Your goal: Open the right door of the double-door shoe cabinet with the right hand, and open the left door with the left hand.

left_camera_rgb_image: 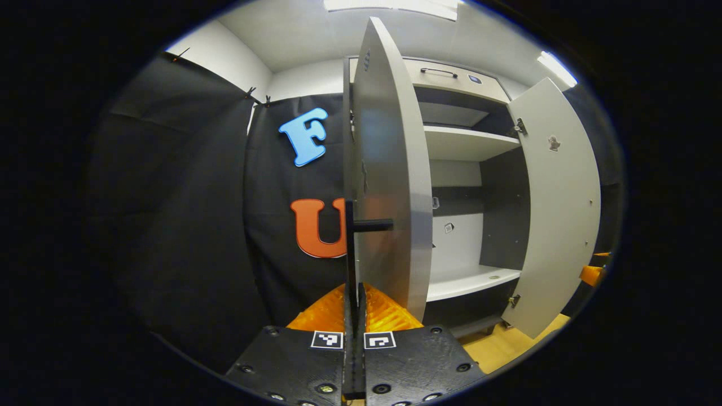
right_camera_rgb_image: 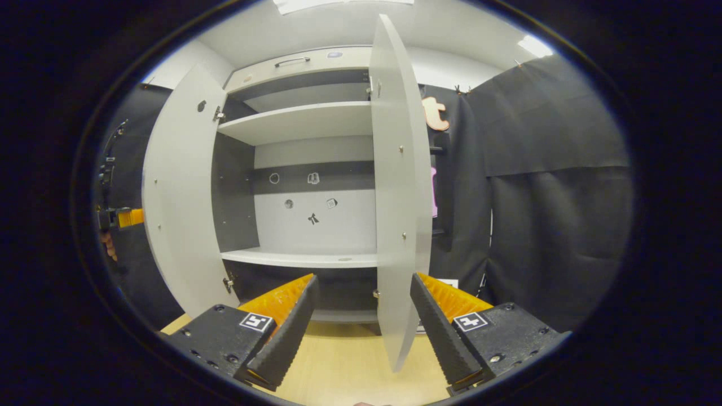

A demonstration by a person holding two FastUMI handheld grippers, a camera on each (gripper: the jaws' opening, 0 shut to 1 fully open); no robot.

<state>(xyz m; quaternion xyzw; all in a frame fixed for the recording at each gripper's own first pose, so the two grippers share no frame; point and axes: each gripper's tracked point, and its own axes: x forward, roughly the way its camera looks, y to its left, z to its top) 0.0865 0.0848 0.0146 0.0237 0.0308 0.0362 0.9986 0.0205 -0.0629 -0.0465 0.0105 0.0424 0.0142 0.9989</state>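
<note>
Left gripper view has the left hand-held gripper (left_camera_rgb_image: 354,330) at the bottom centre, its two fingers brought together on the thin dark handle bar of the left door (left_camera_rgb_image: 389,186), which runs up between them to a short dark peg at mid-frame. That door stands edge-on through the centre of the frame, swung well out from the cabinet (left_camera_rgb_image: 457,144). At the right of the frame the right door (left_camera_rgb_image: 558,208) also stands wide open, hinges showing at its top and bottom corners.

Between the doors the cabinet holds pale shelves against dark side walls: an upper shelf (left_camera_rgb_image: 468,141) and a lower shelf (left_camera_rgb_image: 471,281), with nothing standing on either. A few small stickers sit on the back panel. Above is a drawer front with a dark handle (left_camera_rgb_image: 439,71).

Right gripper view looks at the cabinet from the other side. The right hand-held gripper (right_camera_rgb_image: 364,321) has its fingers spread wide at the bottom of the frame, and the lower part of the right door (right_camera_rgb_image: 397,225) stands in the gap between them, touching neither finger. The left door (right_camera_rgb_image: 180,197) stands open at the left of the frame, and beyond its edge part of the other gripper (right_camera_rgb_image: 121,217) shows with a bit of a hand below it.

Pale wooden floor (right_camera_rgb_image: 338,361) lies below the cabinet. Black cloth hangs on either side, under white walls and bright ceiling lights.
</note>
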